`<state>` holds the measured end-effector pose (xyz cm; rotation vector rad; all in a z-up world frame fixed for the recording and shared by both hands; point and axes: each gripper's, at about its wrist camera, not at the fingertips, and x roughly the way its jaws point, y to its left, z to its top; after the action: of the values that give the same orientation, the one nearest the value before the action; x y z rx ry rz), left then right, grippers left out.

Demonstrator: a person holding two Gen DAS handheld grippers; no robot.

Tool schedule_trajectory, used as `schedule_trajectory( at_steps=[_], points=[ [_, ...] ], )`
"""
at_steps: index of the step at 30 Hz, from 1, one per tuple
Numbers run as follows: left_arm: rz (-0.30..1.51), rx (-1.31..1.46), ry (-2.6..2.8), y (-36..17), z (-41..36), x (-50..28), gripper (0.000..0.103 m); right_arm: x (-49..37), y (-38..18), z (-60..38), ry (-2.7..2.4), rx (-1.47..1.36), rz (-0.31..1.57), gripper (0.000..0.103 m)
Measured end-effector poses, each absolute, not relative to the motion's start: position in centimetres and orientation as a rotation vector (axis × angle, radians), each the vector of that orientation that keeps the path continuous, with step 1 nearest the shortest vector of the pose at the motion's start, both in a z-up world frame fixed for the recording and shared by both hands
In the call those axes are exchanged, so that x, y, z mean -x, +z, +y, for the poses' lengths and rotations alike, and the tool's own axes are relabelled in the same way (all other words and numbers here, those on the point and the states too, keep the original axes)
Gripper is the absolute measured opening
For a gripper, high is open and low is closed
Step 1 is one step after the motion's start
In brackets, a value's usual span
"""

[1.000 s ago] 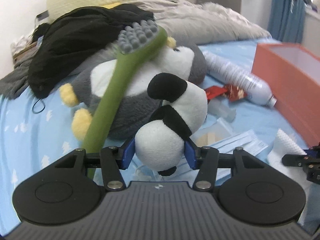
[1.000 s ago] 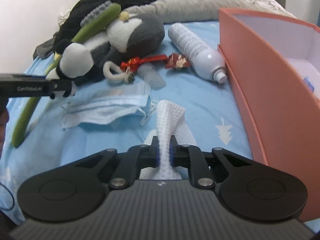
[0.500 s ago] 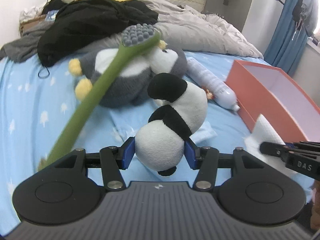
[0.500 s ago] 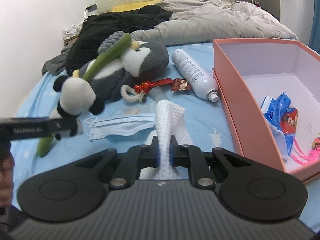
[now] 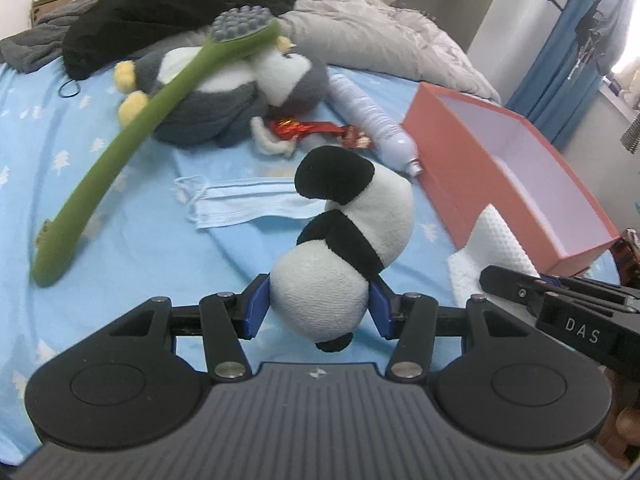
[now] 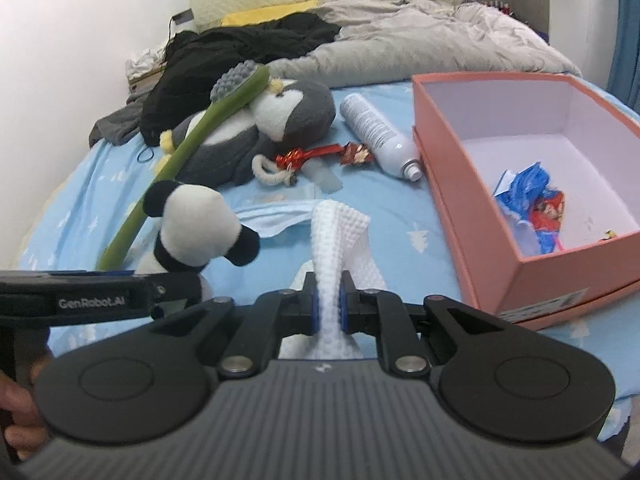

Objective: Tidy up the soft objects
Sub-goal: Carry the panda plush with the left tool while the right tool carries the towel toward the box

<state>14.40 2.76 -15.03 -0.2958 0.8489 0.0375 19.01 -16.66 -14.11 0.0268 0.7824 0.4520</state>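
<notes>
Green and long, a brush (image 5: 132, 128) leans across the grey penguin plush (image 5: 240, 92) on the blue bedsheet (image 5: 120, 280). To its right the left gripper (image 5: 318, 306) clamps a small panda plush (image 5: 344, 248), lifted above a face mask (image 5: 248, 204). Further right the right gripper (image 6: 329, 306) pinches a white waffle cloth (image 6: 336, 232), beside the open pink box (image 6: 460, 184).

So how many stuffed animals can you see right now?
2. A small panda plush is clamped in the left gripper, lifted above the bed. A larger grey penguin plush lies on the blue sheet beside the spray bottle. More could be hidden under the clothes.
</notes>
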Motion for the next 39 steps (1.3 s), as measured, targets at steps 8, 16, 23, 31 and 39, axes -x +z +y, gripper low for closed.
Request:
schedule_trajectory(
  at_steps=[8,16,23,31,39],
  points=[
    [0.788,0.299,-0.038,-10.5,0.0,-17.2,0.058,-20.1,-10.2,-19.4,0.414,-0.060,0.679,0.014],
    [0.716,0.288,-0.110,-4.8,-3.4,-20.9,0.058,-22.4,-5.2,-22.7,0.368,-0.063,0.555,0.014],
    [0.672,0.289,-0.186,-0.7,-7.2,-24.5,0.058,-24.5,-1.3,-25.8,0.319,-0.074,0.475,0.014],
    [0.707,0.242,-0.256,0.0,-12.4,-29.7,0.058,-28.1,-1.2,-30.6,0.226,-0.105,0.529,0.014],
    [0.848,0.255,-0.301,-4.6,-15.5,-35.2,0.058,-32.2,-6.1,-35.5,0.121,-0.150,0.679,0.014]
  ],
)
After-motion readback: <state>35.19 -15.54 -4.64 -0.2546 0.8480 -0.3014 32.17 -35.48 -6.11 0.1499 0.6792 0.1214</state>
